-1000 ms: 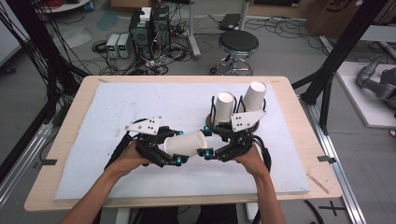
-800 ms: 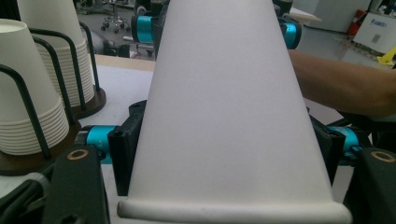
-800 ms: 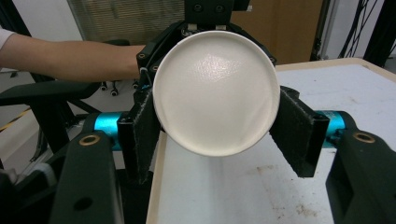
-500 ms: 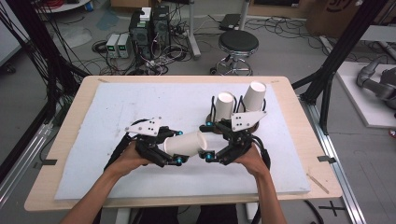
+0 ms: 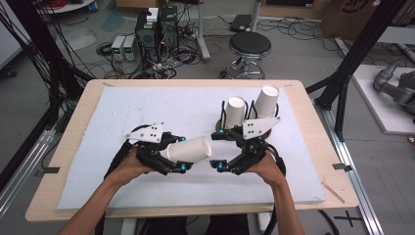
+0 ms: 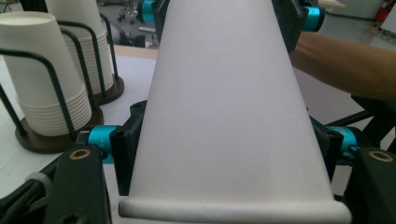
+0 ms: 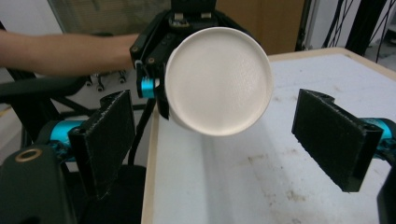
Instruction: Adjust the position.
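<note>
A white paper cup (image 5: 188, 149) lies on its side above the mat, base toward the right. My left gripper (image 5: 181, 153) is shut on it near the rim; in the left gripper view both black jaws press the sides of the cup (image 6: 229, 116). My right gripper (image 5: 218, 149) faces it from the right and is open. Its jaws have just been opening. In the right gripper view the cup's round base (image 7: 217, 86) sits just beyond the gap, and neither of the pads (image 7: 109, 135) touches it.
Two stacks of white cups (image 5: 236, 111) (image 5: 266, 103) lean in wire holders on wooden bases just behind the right gripper. The white mat (image 5: 147, 107) covers most of the wooden table. A stool (image 5: 249, 45) and computer boxes stand on the floor beyond.
The right gripper's jaws have spread apart beside the cup's base. The left gripper still holds the cup in nearly the same place.
</note>
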`<state>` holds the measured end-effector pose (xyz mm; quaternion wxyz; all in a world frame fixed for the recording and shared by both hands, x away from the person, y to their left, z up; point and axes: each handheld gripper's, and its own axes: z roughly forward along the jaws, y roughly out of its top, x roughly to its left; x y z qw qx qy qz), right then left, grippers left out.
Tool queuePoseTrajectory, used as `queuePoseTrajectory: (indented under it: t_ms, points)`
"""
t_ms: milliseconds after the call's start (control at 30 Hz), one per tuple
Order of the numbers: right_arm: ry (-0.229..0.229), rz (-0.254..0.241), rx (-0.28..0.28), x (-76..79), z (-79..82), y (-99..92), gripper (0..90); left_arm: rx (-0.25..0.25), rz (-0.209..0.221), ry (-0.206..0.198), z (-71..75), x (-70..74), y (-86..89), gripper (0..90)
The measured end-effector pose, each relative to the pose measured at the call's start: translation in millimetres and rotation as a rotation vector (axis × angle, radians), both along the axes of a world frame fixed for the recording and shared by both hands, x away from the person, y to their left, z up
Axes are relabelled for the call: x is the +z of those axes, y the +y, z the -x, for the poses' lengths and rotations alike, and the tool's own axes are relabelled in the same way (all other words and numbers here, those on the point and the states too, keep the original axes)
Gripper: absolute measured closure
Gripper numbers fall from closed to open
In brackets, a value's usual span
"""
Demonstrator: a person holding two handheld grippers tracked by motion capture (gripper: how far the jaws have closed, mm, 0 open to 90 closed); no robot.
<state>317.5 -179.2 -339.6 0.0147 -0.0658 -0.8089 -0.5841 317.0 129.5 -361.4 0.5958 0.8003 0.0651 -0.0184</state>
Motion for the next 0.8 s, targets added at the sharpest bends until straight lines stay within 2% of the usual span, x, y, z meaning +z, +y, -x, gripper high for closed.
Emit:
queuePoseTrajectory:
  t_ms: [167, 267, 333, 467, 567, 633, 800]
  points:
    - [-0.004, 0.090, -0.005, 2.9, -0.7, 1.1, 14.2, 0.026, -0.048, 0.001, 2.1, 3.3, 8.4, 31.3]
    - [-0.017, 0.164, -0.008, 4.3, -1.8, 2.6, 14.2, 0.031, -0.106, -0.001, 2.2, 7.7, 12.9, 31.4]
    - [-0.017, 0.195, -0.003, 5.2, -2.7, 3.3, 14.2, 0.031, -0.136, 0.000, 2.7, 10.5, 13.8, 31.3]
    - [-0.026, 0.285, -0.005, 5.7, -3.2, 7.8, 14.3, 0.019, -0.225, -0.017, 3.1, 17.5, 13.4, 31.3]
    - [-0.033, 0.355, 0.003, 5.4, -4.0, 12.9, 14.3, 0.013, -0.272, -0.023, 3.5, 21.3, 11.4, 31.3]
    - [-0.035, 0.399, 0.010, 6.0, -4.0, 16.2, 14.3, 0.009, -0.324, -0.041, 4.2, 23.7, 9.2, 31.3]
    - [-0.043, 0.489, 0.010, 8.9, -3.5, 21.5, 14.3, -0.004, -0.422, -0.041, 5.6, 28.3, 2.6, 31.3]
